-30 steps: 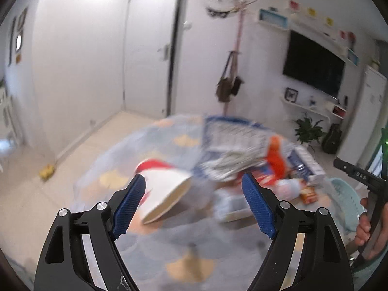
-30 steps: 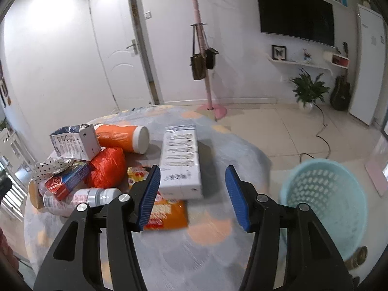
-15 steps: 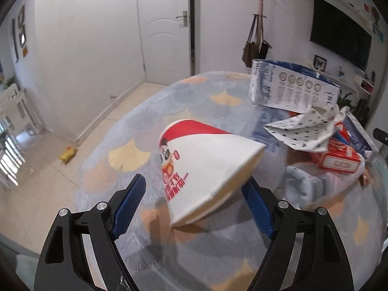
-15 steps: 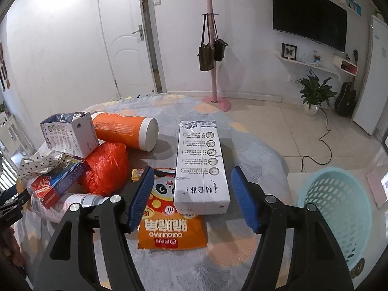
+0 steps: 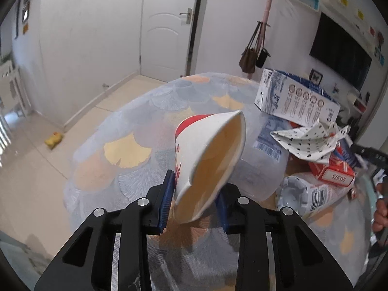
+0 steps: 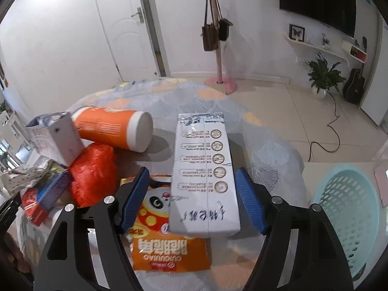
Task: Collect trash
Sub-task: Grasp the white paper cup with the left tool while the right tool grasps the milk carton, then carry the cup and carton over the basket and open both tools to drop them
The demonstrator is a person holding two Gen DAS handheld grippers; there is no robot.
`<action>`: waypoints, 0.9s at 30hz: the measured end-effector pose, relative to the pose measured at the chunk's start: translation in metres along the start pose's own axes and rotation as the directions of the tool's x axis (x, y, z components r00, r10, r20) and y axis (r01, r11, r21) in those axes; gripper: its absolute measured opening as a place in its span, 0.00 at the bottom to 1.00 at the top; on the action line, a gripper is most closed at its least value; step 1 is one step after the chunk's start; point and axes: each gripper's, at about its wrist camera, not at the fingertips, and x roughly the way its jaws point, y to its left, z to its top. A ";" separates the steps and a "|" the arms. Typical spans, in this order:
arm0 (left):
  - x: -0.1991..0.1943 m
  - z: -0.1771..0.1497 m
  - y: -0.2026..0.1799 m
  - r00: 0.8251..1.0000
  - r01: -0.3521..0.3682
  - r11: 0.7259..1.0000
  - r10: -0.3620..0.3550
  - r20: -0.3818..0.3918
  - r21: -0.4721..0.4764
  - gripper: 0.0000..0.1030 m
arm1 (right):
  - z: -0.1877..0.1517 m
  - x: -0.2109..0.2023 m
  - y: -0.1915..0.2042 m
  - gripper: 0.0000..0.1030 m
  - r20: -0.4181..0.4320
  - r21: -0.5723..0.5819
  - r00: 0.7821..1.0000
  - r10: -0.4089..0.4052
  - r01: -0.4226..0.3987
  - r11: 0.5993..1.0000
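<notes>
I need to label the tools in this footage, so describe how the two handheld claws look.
Both look alike. The left claw and right claw each have a black plastic frame with triangular cut-outs, two arms spreading in a V, and round silver bolts at the joints. The fingers carry ribbed blue pads. No cables or sleeves show; any small markings are too unclear to read.

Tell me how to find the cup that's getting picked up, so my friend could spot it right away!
Look at the round table with the fan-patterned cloth, on the side away from the heap of boxes. There the left gripper is closing on a paper cup tipped on its side. It is the only cup: white with a red band, squashed, its tan inside showing.
</notes>
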 end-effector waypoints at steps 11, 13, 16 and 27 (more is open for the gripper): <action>-0.023 0.000 0.001 0.993 0.054 0.998 -0.050 0.106 -0.037 0.28 | 0.010 0.031 -0.008 0.51 -0.098 0.032 0.994 -0.039 0.042 0.999; -0.034 0.002 -0.001 0.987 0.078 0.996 -0.070 0.147 -0.049 0.28 | 0.009 0.031 -0.007 0.51 -0.108 0.029 0.994 -0.026 0.029 0.999; -0.052 0.008 -0.008 0.975 0.109 0.993 -0.098 0.197 -0.045 0.28 | 0.009 0.027 -0.007 0.51 -0.095 0.026 0.995 -0.025 0.028 0.999; -0.101 0.026 -0.087 0.928 0.216 0.971 -0.237 0.288 0.104 0.28 | 0.008 -0.055 -0.030 0.51 0.079 0.076 0.997 0.005 -0.011 0.997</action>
